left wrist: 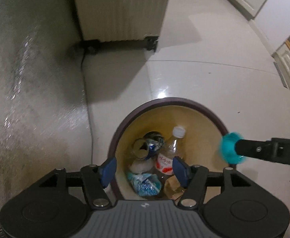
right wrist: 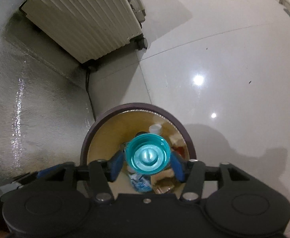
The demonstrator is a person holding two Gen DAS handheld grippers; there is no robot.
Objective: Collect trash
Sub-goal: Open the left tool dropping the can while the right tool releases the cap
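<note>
A round trash bin (left wrist: 164, 104) with a dark rim and yellow inside stands on the floor; it also shows in the right wrist view (right wrist: 137, 107). In it lie a dented can (left wrist: 151, 144), a clear bottle with a white cap (left wrist: 176, 138), a blue wrapper (left wrist: 145, 184) and brown paper (left wrist: 172, 186). My left gripper (left wrist: 144, 171) is open and empty above the bin. My right gripper (right wrist: 147, 164) is shut on a teal bottle (right wrist: 147, 156) above the bin's mouth; the teal bottle shows at the bin's right rim in the left wrist view (left wrist: 230, 148).
A ribbed cream suitcase (right wrist: 89, 17) on wheels stands against the grey wall (left wrist: 25, 99), beyond the bin. Glossy white floor tiles (right wrist: 224, 69) spread to the right. White cabinet doors (left wrist: 264, 19) are at the far right.
</note>
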